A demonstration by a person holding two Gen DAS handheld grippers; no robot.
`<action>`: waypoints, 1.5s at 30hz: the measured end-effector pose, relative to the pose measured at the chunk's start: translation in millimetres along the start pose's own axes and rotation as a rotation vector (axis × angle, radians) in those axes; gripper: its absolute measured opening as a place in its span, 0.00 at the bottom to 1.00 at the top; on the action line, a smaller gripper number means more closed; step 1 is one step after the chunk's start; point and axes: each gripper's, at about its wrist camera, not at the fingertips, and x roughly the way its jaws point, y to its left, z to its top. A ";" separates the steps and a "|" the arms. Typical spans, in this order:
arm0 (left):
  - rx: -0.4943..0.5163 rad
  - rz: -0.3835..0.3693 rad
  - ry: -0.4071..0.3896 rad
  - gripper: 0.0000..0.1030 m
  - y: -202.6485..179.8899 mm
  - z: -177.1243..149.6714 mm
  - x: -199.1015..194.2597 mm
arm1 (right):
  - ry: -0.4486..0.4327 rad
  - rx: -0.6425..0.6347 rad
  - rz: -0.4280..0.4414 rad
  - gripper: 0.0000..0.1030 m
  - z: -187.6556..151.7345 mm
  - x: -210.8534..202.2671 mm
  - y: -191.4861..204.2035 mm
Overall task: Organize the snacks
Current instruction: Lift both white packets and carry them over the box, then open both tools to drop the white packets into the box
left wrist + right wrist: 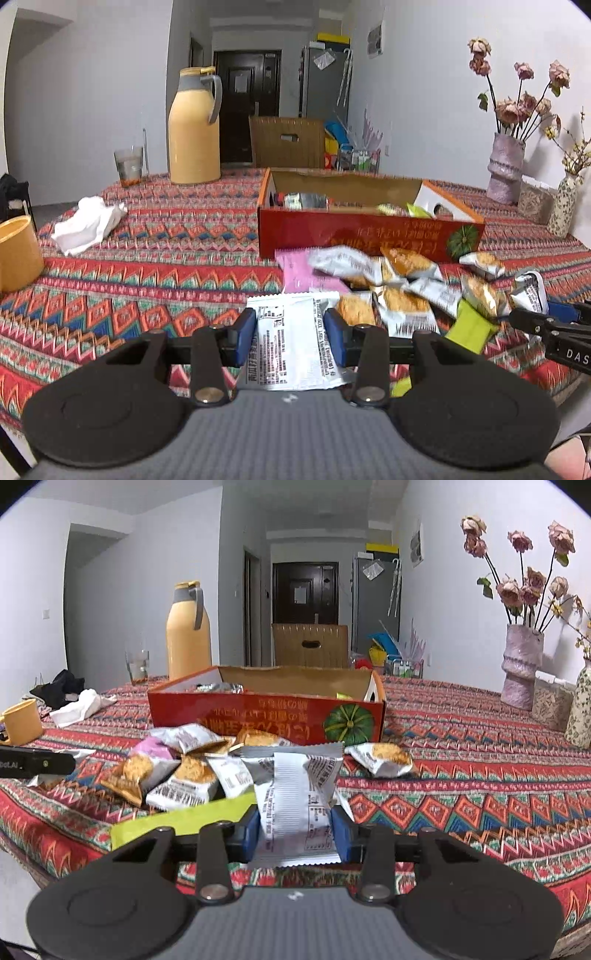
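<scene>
My left gripper (291,332) is shut on a white snack packet (286,350), printed side up, above the patterned tablecloth. My right gripper (295,832) is shut on a silver-and-white snack packet (295,786) that stands upright between its blue pads. A pile of several silver and orange snack packets (399,291) (177,771) lies in front of an open red cardboard box (332,236) (258,709) that holds a few packets. A green packet (472,328) (184,821) and a pink packet (299,269) lie in the pile. One loose packet (384,758) lies to the right.
A yellow thermos jug (194,136), a drinking glass (128,166), a crumpled white cloth (88,223) and a yellow cup (16,254) stand on the table's left. Flower vases (506,170) stand at the right edge. A chair (286,142) is behind the table.
</scene>
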 end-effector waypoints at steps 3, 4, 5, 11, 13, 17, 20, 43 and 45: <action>0.007 0.003 -0.033 0.40 -4.7 10.0 4.9 | -0.014 -0.004 0.001 0.39 8.1 3.3 0.6; 0.009 0.004 -0.042 0.40 -6.2 12.8 6.4 | -0.018 -0.006 0.002 0.39 11.0 4.9 0.7; 0.011 0.004 -0.050 0.40 -7.9 16.4 9.0 | -0.023 -0.007 0.002 0.39 13.4 6.6 0.3; 0.034 0.006 -0.092 0.40 -18.0 37.4 25.8 | -0.047 0.002 -0.010 0.39 33.6 24.0 -5.5; 0.043 0.009 -0.107 0.40 -21.0 45.0 32.4 | -0.056 0.002 -0.015 0.39 41.9 31.0 -7.3; 0.066 0.019 -0.128 0.40 -27.5 60.6 46.6 | -0.065 0.003 -0.021 0.39 56.7 47.4 -10.5; 0.077 0.024 -0.141 0.40 -30.6 72.9 57.2 | -0.066 0.001 -0.023 0.39 67.4 62.1 -12.8; 0.091 0.058 -0.190 0.40 -60.1 146.9 163.2 | -0.049 -0.025 0.023 0.39 146.6 179.3 -18.3; 0.083 0.058 -0.185 0.40 -59.2 145.7 172.7 | -0.038 -0.018 0.032 0.39 145.3 189.3 -18.4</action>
